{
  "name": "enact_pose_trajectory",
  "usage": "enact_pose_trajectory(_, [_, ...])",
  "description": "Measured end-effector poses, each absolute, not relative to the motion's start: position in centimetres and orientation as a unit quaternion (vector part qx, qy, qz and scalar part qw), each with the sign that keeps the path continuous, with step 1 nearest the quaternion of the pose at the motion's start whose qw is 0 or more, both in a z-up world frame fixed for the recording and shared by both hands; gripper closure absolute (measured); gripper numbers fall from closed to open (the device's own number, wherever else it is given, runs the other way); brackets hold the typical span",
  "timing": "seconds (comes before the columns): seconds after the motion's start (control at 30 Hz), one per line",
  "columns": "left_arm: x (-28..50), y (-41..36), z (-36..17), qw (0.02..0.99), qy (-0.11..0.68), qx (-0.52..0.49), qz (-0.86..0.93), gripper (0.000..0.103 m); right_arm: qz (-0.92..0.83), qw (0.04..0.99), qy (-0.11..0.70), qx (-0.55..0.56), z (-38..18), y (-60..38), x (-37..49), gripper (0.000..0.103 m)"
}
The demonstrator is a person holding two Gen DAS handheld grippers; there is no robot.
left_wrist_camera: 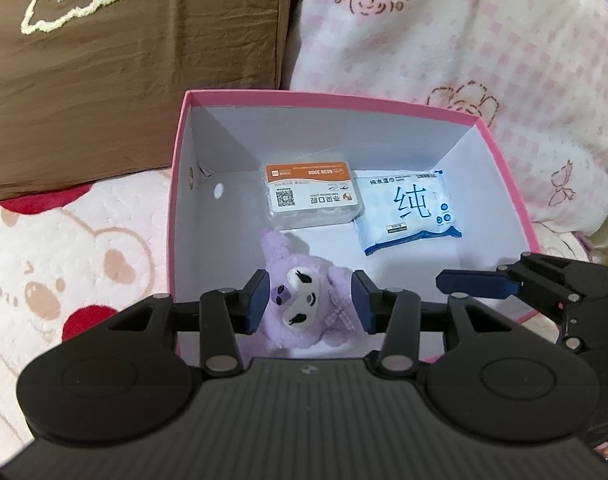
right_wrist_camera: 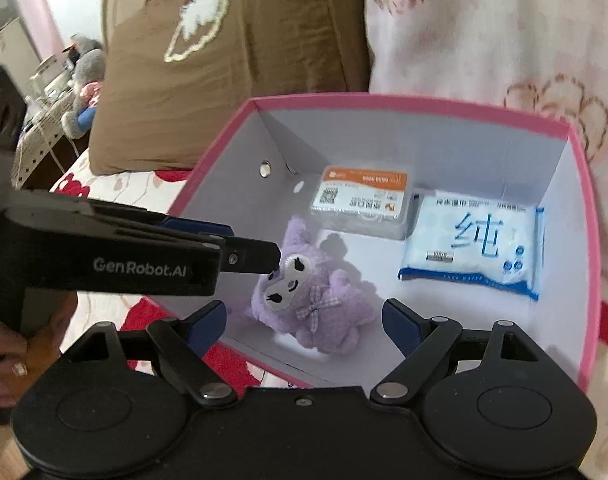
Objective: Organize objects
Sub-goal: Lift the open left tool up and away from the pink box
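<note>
Fuzzy plush toy (matt, seemingly)

A bear-print bed cover carries the pink box and brown pillow.

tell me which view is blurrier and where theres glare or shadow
Right wrist view is softer, smeared toward its edges; left wrist view is sharper, its wipes pack print crisp. Glare whitens the wipes pack in both. In the right wrist view the plush toy casts a shadow on the box floor.
</note>
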State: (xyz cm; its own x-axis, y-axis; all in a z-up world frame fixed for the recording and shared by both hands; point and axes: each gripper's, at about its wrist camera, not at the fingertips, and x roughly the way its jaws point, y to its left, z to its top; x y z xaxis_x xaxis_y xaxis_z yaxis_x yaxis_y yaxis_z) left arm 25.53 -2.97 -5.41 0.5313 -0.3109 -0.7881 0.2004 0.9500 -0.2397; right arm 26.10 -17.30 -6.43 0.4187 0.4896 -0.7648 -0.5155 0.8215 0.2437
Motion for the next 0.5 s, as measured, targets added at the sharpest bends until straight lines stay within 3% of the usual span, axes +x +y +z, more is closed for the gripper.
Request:
enact_pose_trajectory(0.23, [23.7, -3.0, -2.8, 0.878, 0.454, -0.055, -0.141, 0.056, 0.312, 0.854, 0.412, -0.060, -4.1, -17.5, 24.1, 0.015])
enact_pose_trajectory(0.5, [21.1, -3.7, -0.1, 0.877, 0.459, -0.044, -0.134, 0.041, 0.325, 0.865, 0.368, -0.104, -0.3, -18.1, 21.4, 0.015])
